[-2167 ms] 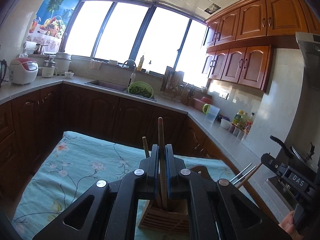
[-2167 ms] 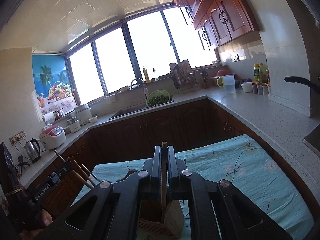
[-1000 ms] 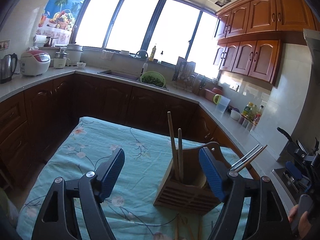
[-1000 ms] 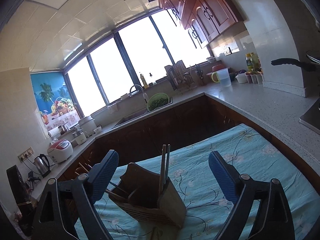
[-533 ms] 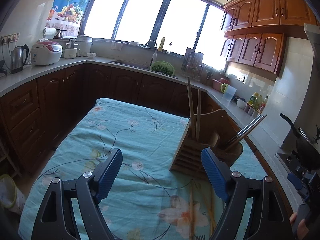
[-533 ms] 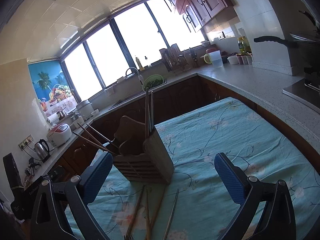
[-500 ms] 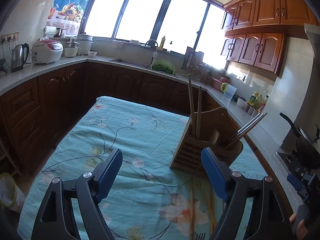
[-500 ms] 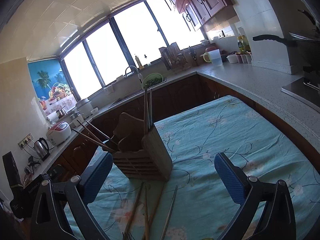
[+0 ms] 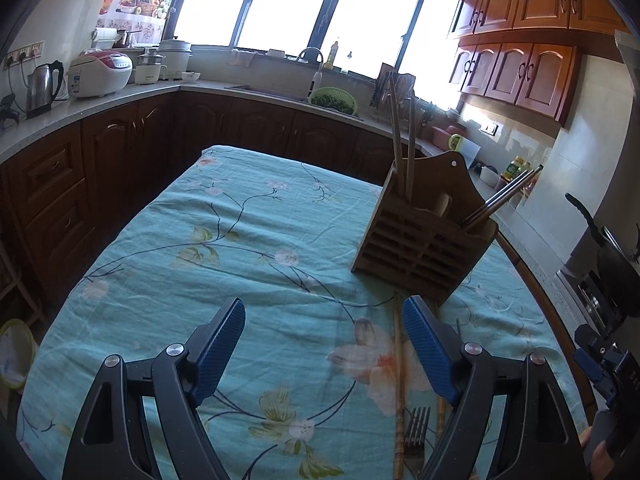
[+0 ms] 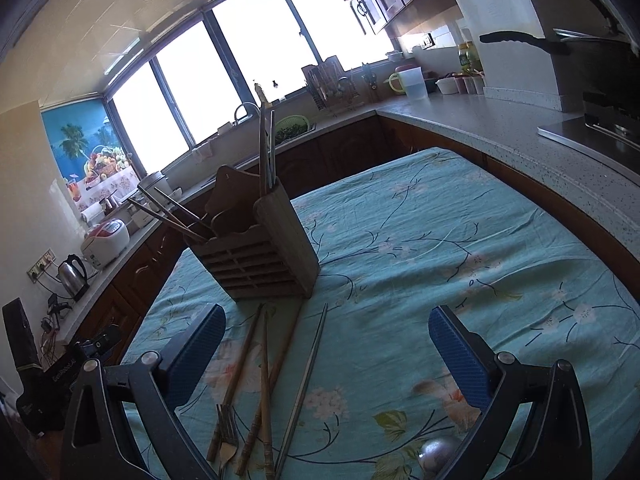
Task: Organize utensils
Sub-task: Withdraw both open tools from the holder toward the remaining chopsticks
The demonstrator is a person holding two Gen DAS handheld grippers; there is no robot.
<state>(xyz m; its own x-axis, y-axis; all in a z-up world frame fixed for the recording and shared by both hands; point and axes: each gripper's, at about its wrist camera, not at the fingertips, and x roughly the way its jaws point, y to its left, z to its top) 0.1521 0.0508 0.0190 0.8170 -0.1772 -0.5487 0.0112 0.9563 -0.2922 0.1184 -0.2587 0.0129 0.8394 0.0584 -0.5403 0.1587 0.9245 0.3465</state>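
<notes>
A wooden utensil holder (image 9: pixel 420 236) stands on the table with a teal floral cloth (image 9: pixel 240 240); it also shows in the right wrist view (image 10: pixel 260 256). Two wooden chopsticks (image 9: pixel 400 140) stand upright in one slot, and metal chopsticks (image 9: pixel 504 196) lean out of another. Loose wooden chopsticks (image 10: pixel 260 376), a metal chopstick (image 10: pixel 308 376), a fork (image 10: pixel 226 432) and a spoon bowl (image 10: pixel 438 452) lie on the cloth in front of the holder. My left gripper (image 9: pixel 324 344) is open and empty, short of the holder. My right gripper (image 10: pixel 328 352) is open and empty above the loose utensils.
Dark wooden cabinets and a grey countertop (image 10: pixel 500 128) wrap around the table. A sink with a green colander (image 9: pixel 334 100), a rice cooker (image 9: pixel 100 74) and a kettle (image 9: pixel 42 86) sit on the counter. A stove with a pan (image 10: pixel 592 68) is at the right.
Both grippers opened, let go of the wooden chopsticks in the holder, and drew back and down. The loose utensils on the cloth have come into view.
</notes>
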